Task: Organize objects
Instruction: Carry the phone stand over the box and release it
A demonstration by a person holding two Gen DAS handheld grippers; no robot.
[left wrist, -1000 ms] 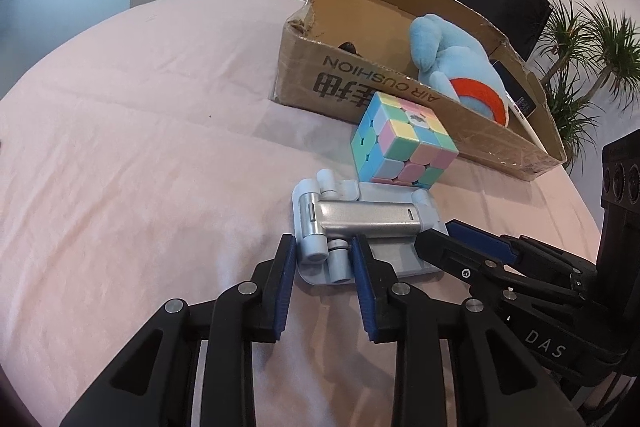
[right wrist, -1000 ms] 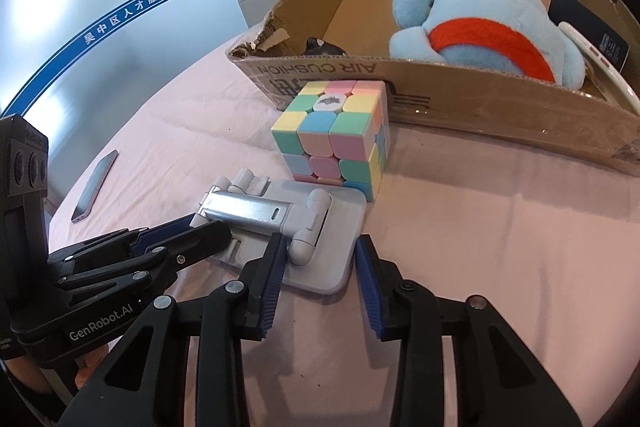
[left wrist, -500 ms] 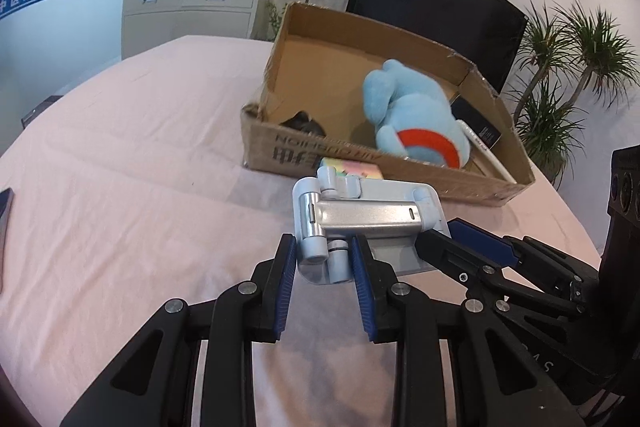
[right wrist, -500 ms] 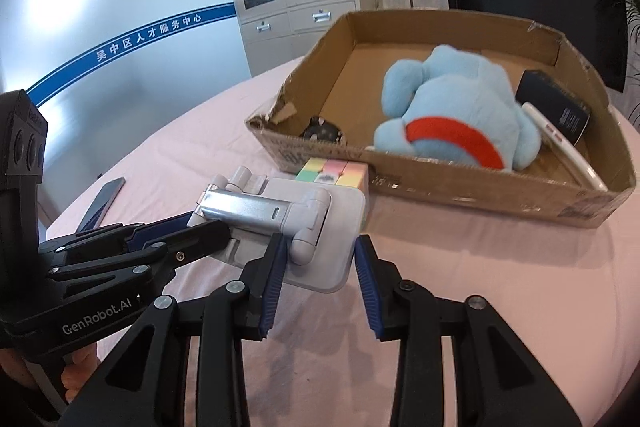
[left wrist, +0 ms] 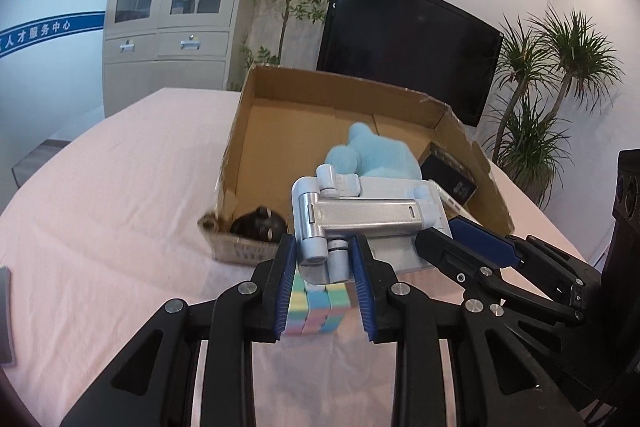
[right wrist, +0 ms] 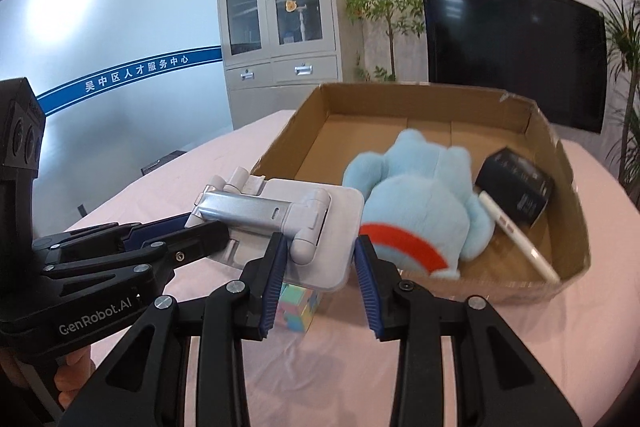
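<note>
The pastel-coloured puzzle cube (left wrist: 318,309) is lying on the pink-clothed surface (left wrist: 120,195), mostly hidden under the raised stand and between the near fingers; only part of its front face is showing. A dark flat thing at the left edge of the left wrist view is cut off and hard to make out.

The grey folding phone stand with a silver metal arm (left wrist: 360,219) is hanging clear of the surface, in front of the box's near wall and above the cube. The left claw (left wrist: 325,281) is clenching on the stand's hinge end, its blue pads pressing either side of the round knuckle. The right claw (right wrist: 318,263) is gripping the opposite end, pads closing on the stand's white leg and plate edge. Part of a hand is showing below the left claw in the right wrist view.

Beyond it, the shallow brown cardboard box (right wrist: 568,187) is holding a light blue plush toy with a red band (right wrist: 416,203), partly hidden by the stand, a white pen-like stick (right wrist: 516,235), a small black box (right wrist: 516,187) and a small dark object (left wrist: 256,223) in the near left corner, too dim to identify.
</note>
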